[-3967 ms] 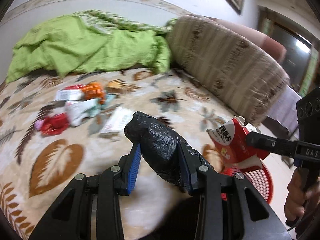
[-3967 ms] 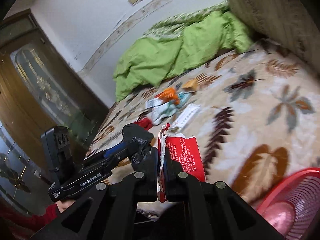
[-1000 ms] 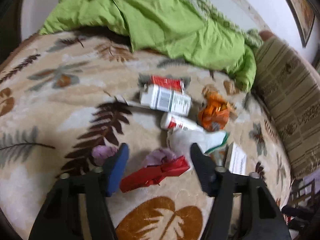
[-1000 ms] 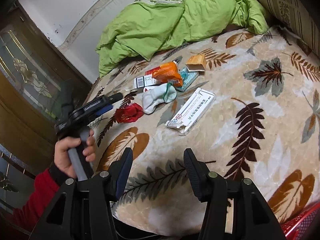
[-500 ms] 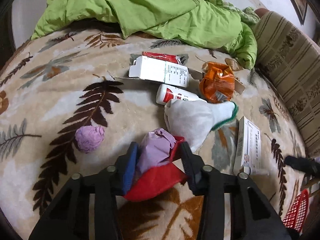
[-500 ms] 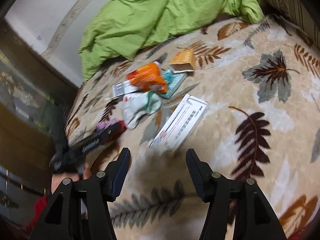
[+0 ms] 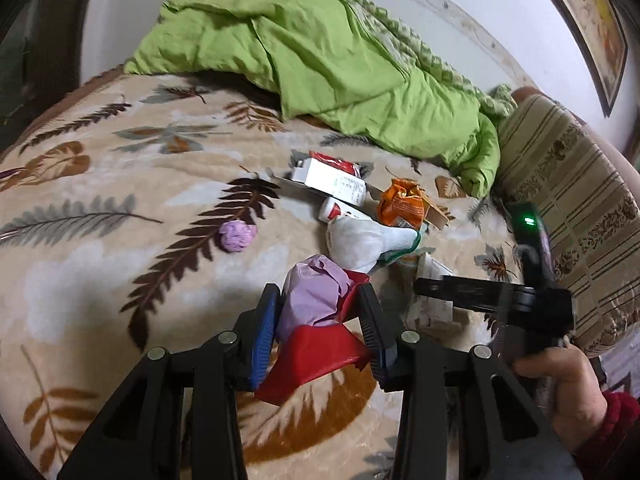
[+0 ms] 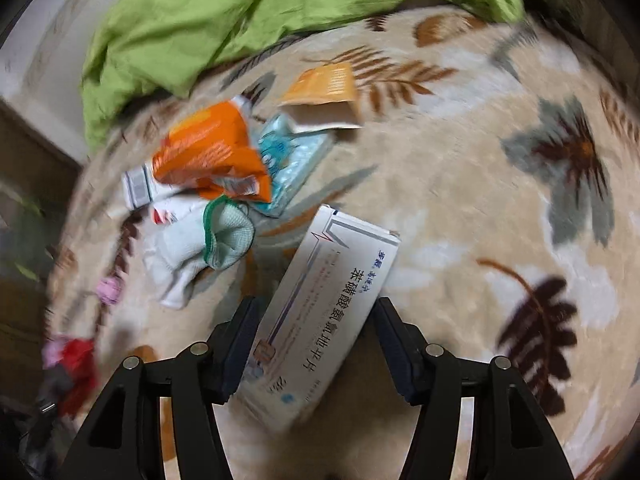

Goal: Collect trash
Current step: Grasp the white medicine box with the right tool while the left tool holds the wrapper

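Left gripper [image 7: 320, 320]: its fingers are clamped on a crumpled red and lilac wrapper [image 7: 316, 320], which bulges between the blue pads and hangs below them, clear of the bed [image 7: 100, 208]; the squeeze seems meant to keep soft, springy trash from slipping on the way to a bin.

Right gripper [image 8: 316, 336]: its fingers stand apart, one on each side of a long white medicine box [image 8: 328, 304]; the jaws have just been opening, and the pads do not press the box yet, so I judge this a line-up for a grasp across the narrow width.

Medicine box: lies flat on the bed, running away from the right fingers, its near end between them.

Beyond the right fingers: a white sock with a green cuff [image 8: 200, 244], an orange packet [image 8: 212, 152], a blue-patterned pouch [image 8: 292, 160] and an orange card [image 8: 324, 84], clustered close together.

Ahead of the left fingers: a lilac paper ball [image 7: 237, 236] to the left, a white carton [image 7: 332, 182] further on.

Remaining: most of the trash is still on the bed.
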The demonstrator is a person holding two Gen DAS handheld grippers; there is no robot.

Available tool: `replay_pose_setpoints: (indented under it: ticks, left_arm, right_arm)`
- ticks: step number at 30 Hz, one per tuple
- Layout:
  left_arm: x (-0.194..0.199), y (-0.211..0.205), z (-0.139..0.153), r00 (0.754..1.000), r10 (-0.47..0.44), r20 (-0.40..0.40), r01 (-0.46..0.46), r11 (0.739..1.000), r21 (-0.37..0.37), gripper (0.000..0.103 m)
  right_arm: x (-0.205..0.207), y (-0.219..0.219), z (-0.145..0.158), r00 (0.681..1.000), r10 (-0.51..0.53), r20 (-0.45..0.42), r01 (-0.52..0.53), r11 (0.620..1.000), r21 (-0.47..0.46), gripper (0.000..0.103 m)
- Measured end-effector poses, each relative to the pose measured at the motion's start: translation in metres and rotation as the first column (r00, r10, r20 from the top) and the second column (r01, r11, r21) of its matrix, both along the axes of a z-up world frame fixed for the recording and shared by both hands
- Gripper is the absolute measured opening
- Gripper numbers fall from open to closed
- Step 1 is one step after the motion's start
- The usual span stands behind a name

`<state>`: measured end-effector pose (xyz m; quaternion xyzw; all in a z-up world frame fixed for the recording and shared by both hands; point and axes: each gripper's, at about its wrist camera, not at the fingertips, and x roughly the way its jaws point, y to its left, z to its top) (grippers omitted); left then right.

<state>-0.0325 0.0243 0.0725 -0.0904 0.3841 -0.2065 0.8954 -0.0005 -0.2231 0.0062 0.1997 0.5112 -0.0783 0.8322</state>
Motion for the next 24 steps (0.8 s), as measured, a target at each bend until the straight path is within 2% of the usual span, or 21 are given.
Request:
replay_pose_setpoints:
  ticks: [3, 5, 10, 13, 20, 24]
  left_arm:
    - [-0.006, 0.004, 0.0, 1.0, 0.013, 0.008, -0.013, 1.0, 0.01, 0.038]
    - [-0.01, 0.005, -0.002, 1.0, 0.017, 0.0, -0.017, 1.0, -0.006, 0.038]
    - [-0.024, -0.005, -0.008, 1.0, -0.027, -0.01, 0.027, 1.0, 0.006, 0.038]
    - [-0.039, -0.015, -0.007, 0.998, -0.06, 0.016, 0.06, 0.998, 0.035, 0.039]
    - [-0.058, -0.028, -0.007, 0.994, -0.09, 0.055, 0.085, 0.992, 0.09, 0.039]
    - [-0.061, -0.033, -0.007, 0.992, -0.092, 0.082, 0.082, 0.989, 0.126, 0.039]
  right_arm:
    - [0.007, 0.021, -0.002, 0.998, 0.049, -0.031, -0.053, 0.988, -0.145, 0.069]
    - [0.0, 0.024, 0.0, 0.998, 0.065, -0.009, -0.066, 0.984, -0.167, 0.068]
    - [-0.036, 0.015, 0.01, 0.998, 0.048, 0.033, -0.043, 0.991, -0.13, 0.062]
    - [-0.063, 0.019, 0.025, 0.992, 0.066, 0.104, -0.057, 0.995, -0.086, 0.062]
    - [-0.132, 0.035, 0.053, 0.96, 0.13, 0.249, -0.105, 0.988, -0.111, 0.062]
    - [-0.145, 0.04, 0.058, 0.944, 0.129, 0.305, -0.1, 0.989, -0.107, 0.062]
